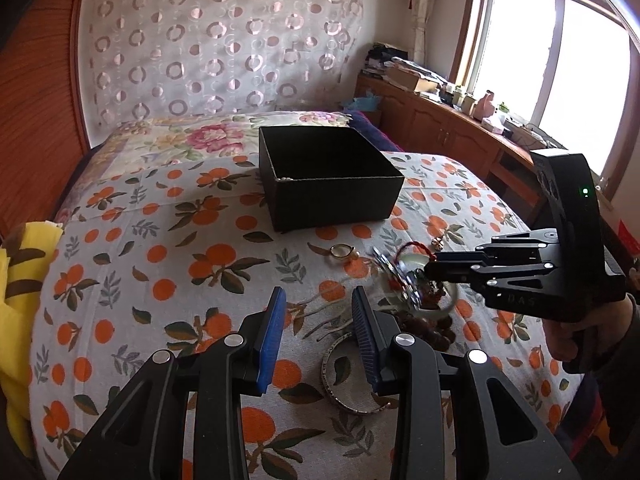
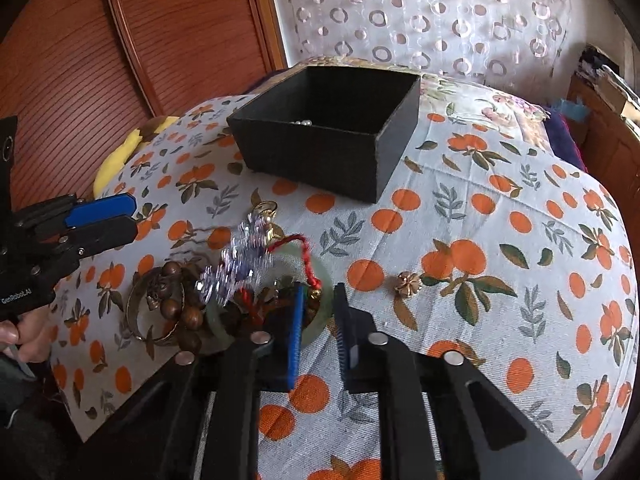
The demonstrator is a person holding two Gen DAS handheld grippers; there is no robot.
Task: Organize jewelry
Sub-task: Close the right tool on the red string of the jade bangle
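Observation:
An open black box (image 2: 320,140) stands on the orange-print bedspread (image 2: 500,240), with pearls (image 2: 304,122) in it. In front of it lies a jewelry heap: a jade bangle (image 2: 320,276) with a red cord, a blurred purple crystal bracelet (image 2: 236,264), wooden beads (image 2: 180,308) and a metal bangle (image 2: 136,312). My right gripper (image 2: 319,320) is shut on the jade bangle's near rim. My left gripper (image 1: 318,320) hangs open over the cloth, left of the heap, with nothing between its pads; the metal bangle (image 1: 344,380) lies just under it.
A gold ring (image 2: 266,208) lies between heap and box, and a small gold flower piece (image 2: 408,282) sits apart to the right. A yellow cushion (image 1: 20,280) is at the bed's left edge. A cluttered wooden cabinet (image 1: 440,128) runs under the window.

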